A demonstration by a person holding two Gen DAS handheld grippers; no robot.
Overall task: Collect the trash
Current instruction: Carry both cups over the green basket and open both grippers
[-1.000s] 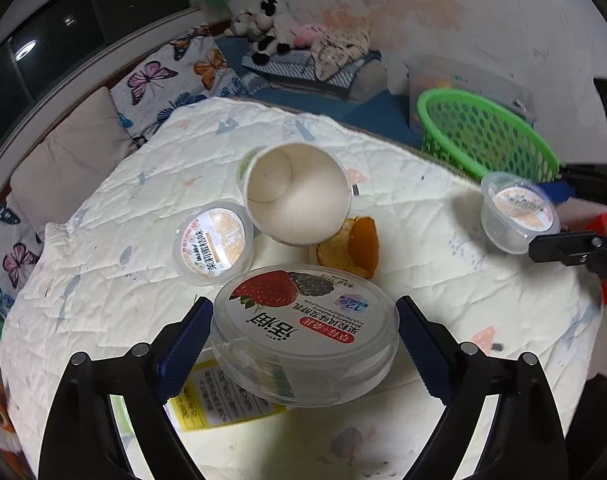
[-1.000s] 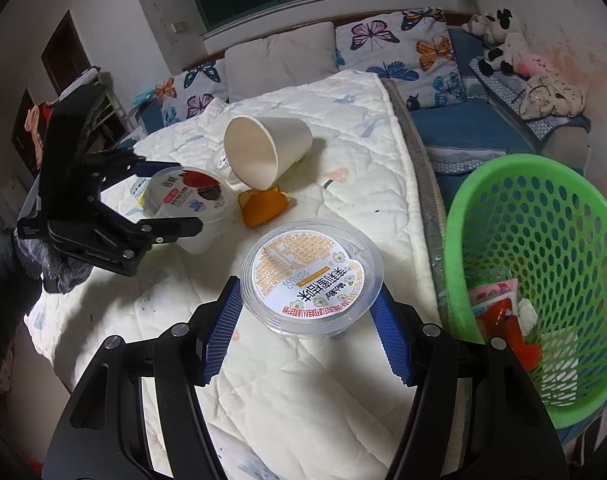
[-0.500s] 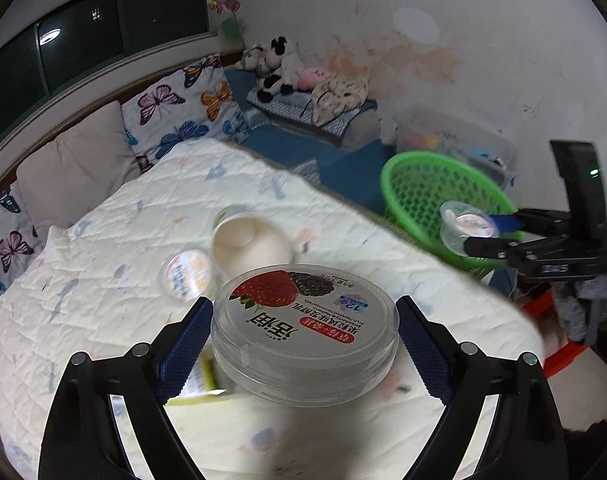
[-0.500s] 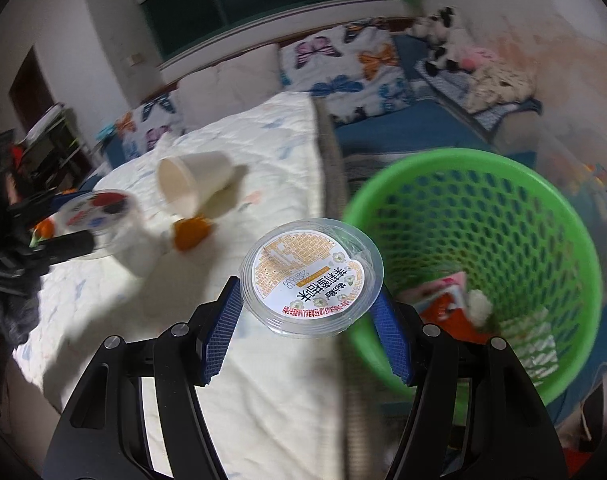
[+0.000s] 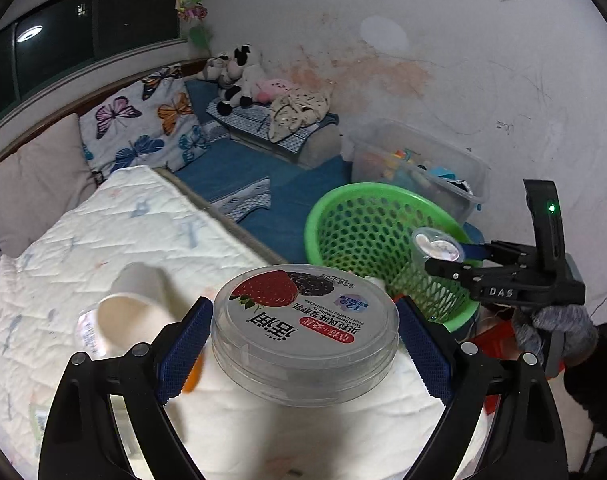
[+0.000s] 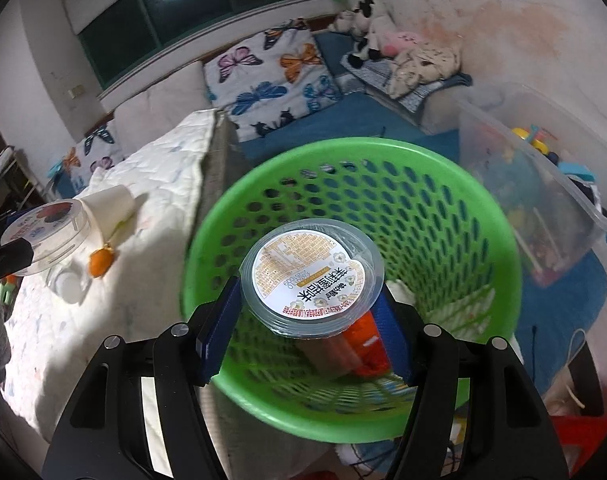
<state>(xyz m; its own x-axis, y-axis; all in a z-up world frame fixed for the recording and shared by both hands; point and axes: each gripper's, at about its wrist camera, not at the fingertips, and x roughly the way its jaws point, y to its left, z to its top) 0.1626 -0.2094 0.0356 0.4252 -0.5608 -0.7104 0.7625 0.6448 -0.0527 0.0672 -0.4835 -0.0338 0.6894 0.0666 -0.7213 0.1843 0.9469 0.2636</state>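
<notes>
Jelly cup (image 6: 312, 276) between right jaws, over green basket (image 6: 455, 184); yogurt tub (image 5: 305, 330) between left jaws.

Basket (image 6: 443, 184) contents mostly hidden behind cup (image 6: 311, 276); paper cup (image 5: 131, 304) and bed (image 5: 103, 240) blurred; left tongs (image 6: 7, 252) cut off by edge.

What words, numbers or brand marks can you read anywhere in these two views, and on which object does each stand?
"DAS": side of the right claw.
"12" in a small badge, and "活润" seen upside down: lid of the strawberry yogurt tub in the left claw.
Small print on that lid: too small to read.
Chinese text and printed digits on the lid of the small dessert cup: too blurred to read.
</notes>
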